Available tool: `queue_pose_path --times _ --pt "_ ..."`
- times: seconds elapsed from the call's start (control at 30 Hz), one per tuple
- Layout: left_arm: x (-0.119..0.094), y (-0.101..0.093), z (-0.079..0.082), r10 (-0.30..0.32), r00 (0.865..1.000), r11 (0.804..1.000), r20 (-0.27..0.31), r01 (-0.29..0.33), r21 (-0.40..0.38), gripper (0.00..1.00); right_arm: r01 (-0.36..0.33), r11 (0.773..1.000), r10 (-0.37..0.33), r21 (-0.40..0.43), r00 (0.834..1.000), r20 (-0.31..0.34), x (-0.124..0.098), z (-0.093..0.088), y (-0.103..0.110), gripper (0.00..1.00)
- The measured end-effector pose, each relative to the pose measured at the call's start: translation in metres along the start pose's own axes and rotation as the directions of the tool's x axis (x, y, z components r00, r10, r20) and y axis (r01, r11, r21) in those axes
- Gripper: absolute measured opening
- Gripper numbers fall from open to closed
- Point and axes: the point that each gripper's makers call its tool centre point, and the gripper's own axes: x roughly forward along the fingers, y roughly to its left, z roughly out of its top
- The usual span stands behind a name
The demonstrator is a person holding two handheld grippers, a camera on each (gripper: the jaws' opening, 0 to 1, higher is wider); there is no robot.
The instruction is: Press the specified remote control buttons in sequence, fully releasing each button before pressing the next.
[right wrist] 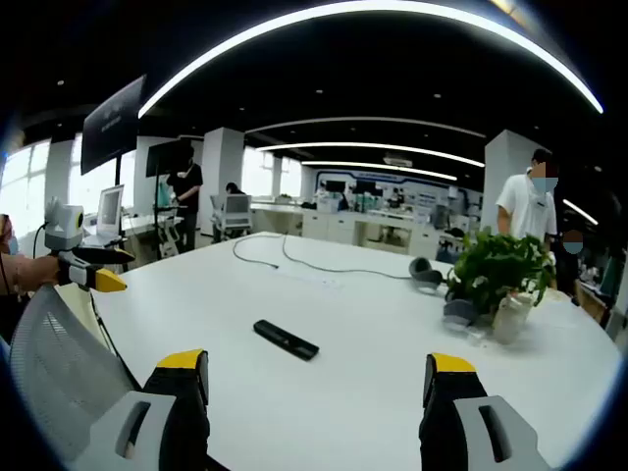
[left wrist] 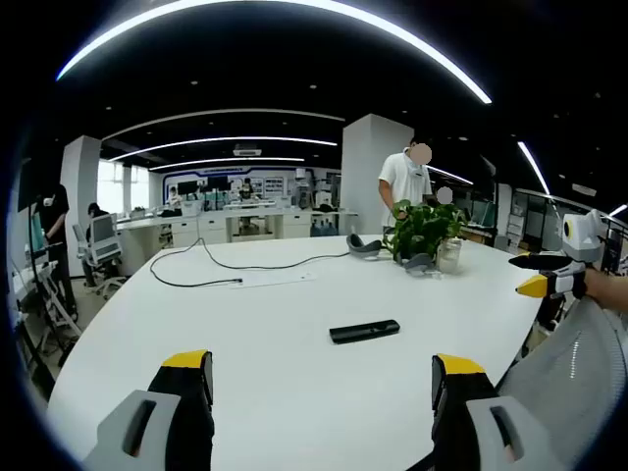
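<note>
A: Where the remote [left wrist: 364, 331] lies, is either claw touching it?

B: No, it lies flat on the white desk [left wrist: 294, 392], well ahead of both. In the left gripper view the left claw [left wrist: 322, 378] stands over the desk's near edge with its jaws wide apart, nothing between them, and the remote sits beyond the gap, a little toward the right jaw.

A: And from the other side?

B: In the right gripper view the right claw [right wrist: 317, 378] is likewise spread apart and holds nothing. The remote [right wrist: 286, 340] lies ahead of it, closer to the left jaw, with its long side slanting across the desk [right wrist: 373, 324].

A: Do the claws see each other?

B: Yes. The right claw [left wrist: 538, 274] comes in at the right edge of the left gripper view, held in a hand [left wrist: 608, 287] off the desk's side. The left claw [right wrist: 103, 268] shows at the left edge of the right gripper view, also off the desk. How their jaws stand from those angles I cannot tell.

A: What else is on the desk?

B: A potted plant [left wrist: 424, 231] at the far side, with grey headphones [left wrist: 364, 246] just beside it, and a black cable [left wrist: 235, 265] looping across the far half. A mesh chair back [right wrist: 59, 368] stands near the desk's edge, just beside the right claw. A person in a white shirt [left wrist: 405, 182] stands behind the plant
</note>
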Motion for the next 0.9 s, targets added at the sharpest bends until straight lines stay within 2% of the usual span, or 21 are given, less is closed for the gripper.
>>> queue_pose_path --times 0.3,0.47,0.7,0.8,0.9 --pt "0.001 0.001 -0.004 0.001 1.0 1.0 -0.013 -0.001 0.015 0.96 -0.001 1.0 0.001 -0.002 1.0 0.01 -0.002 0.002 0.001 0.89" --pt "-0.001 0.006 -0.004 0.026 1.0 1.0 -0.009 -0.026 0.01 0.96 -0.031 0.999 0.03 -0.029 0.999 -0.026 0.002 -0.005 0.007 0.89" --pt "-0.001 0.007 -0.004 0.03 1.0 1.0 -0.008 -0.03 0.01 0.96 -0.04 0.998 0.037 -0.049 0.998 -0.058 0.004 -0.012 0.006 0.89" --pt "0.0 0.007 -0.006 0.021 1.0 1.0 -0.015 -0.021 0.012 0.96 -0.033 0.997 0.029 -0.069 0.998 -0.057 0.003 -0.011 0.007 0.89" --pt "0.0 0.008 -0.006 0.027 1.0 0.999 -0.016 -0.026 0.025 0.96 -0.008 0.993 0.005 -0.12 1.0 -0.026 0.001 -0.003 0.006 0.87"
